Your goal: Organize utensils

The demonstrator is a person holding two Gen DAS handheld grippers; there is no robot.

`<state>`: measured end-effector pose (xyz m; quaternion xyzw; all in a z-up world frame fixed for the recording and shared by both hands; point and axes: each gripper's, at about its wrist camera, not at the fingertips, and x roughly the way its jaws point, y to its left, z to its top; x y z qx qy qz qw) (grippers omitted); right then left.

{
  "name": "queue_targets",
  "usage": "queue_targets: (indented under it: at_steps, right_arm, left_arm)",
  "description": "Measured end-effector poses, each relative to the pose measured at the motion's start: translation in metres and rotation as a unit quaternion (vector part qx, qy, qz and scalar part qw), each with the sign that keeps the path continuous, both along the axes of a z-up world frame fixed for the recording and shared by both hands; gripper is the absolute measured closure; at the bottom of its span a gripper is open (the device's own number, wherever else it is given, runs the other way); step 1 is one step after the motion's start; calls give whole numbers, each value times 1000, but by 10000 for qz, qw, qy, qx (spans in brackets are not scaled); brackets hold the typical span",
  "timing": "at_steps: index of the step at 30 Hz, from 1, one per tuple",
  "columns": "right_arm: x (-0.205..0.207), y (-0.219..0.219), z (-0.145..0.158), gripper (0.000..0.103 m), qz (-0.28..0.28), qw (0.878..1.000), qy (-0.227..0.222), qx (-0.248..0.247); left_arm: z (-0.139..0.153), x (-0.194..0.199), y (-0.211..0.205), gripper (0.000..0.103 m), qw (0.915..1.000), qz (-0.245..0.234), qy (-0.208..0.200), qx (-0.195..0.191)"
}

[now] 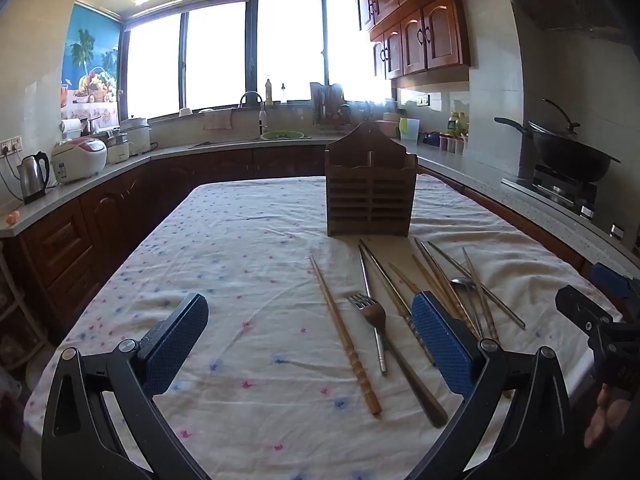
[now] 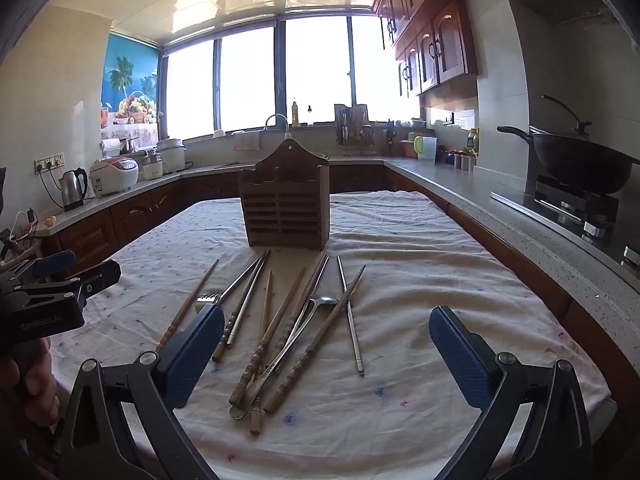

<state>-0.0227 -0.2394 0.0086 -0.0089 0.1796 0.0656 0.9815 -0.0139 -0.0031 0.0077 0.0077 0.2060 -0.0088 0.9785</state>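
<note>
A slatted wooden utensil holder (image 1: 371, 192) (image 2: 286, 206) stands upright on the clothed table. In front of it lie several wooden and metal chopsticks (image 2: 276, 336), a fork (image 1: 370, 312) (image 2: 207, 299) and a spoon (image 1: 463, 282) (image 2: 325, 301), loose on the cloth. One wooden chopstick (image 1: 344, 336) lies apart on the left. My left gripper (image 1: 312, 336) hovers open above the near cloth, nothing between its blue pads. My right gripper (image 2: 326, 344) is open too, over the near ends of the utensils without touching them. Each gripper shows at the edge of the other's view.
The table (image 1: 240, 240) carries a white cloth with small coloured specks. Counters wrap around it: a kettle (image 1: 34, 176) and rice cooker (image 1: 80, 158) on the left, a sink under the window, a wok (image 1: 568, 154) on the stove at right.
</note>
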Motion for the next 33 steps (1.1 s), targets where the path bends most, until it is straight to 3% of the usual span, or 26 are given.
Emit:
queue_targets:
  at_steps: [33]
  right_arm:
    - [2, -3, -1, 0, 142, 9996, -24, 228]
  left_arm:
    - [-2, 3, 3, 0, 10000, 66, 38, -46]
